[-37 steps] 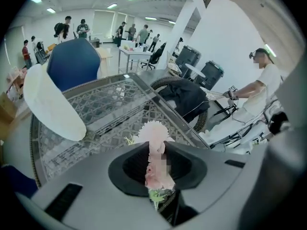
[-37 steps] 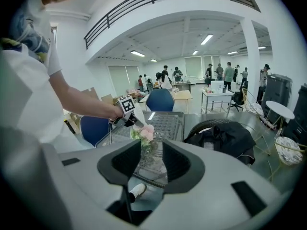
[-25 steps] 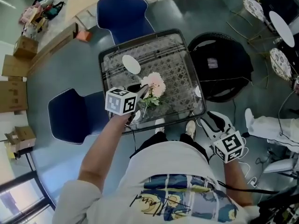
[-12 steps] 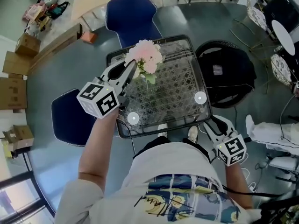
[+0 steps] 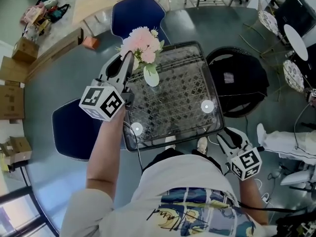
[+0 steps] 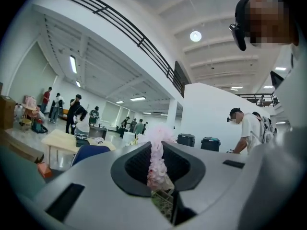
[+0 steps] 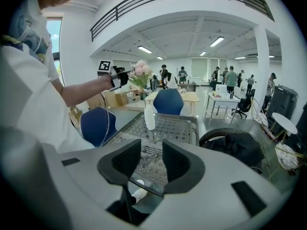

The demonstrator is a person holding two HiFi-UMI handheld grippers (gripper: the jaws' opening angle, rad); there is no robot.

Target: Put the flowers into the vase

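Note:
My left gripper (image 5: 126, 59) is shut on a bunch of pink flowers (image 5: 142, 40) and holds it in the air, pointing about level. In the left gripper view the pink flowers (image 6: 156, 163) are pinched between the dark pads. A slim white vase (image 5: 151, 75) stands upright on the glass table (image 5: 213, 98), just below and right of the blooms. In the right gripper view the flowers (image 7: 140, 72) hang above the vase (image 7: 149, 118), slightly to its left. My right gripper (image 5: 228, 134) stands open and empty by the table's near right corner, also open in its own view (image 7: 151, 159).
Blue chairs stand at the table's far side (image 5: 137, 11) and left side (image 5: 74, 132). A black round chair with a dark bag (image 5: 242, 78) is on the right. Two white discs (image 5: 207, 106) show through the glass. Cardboard boxes (image 5: 12, 100) lie far left.
My left gripper has lifted the flowers off the table and carried them up and toward the far side, over the vase. The right gripper has stayed where it was.

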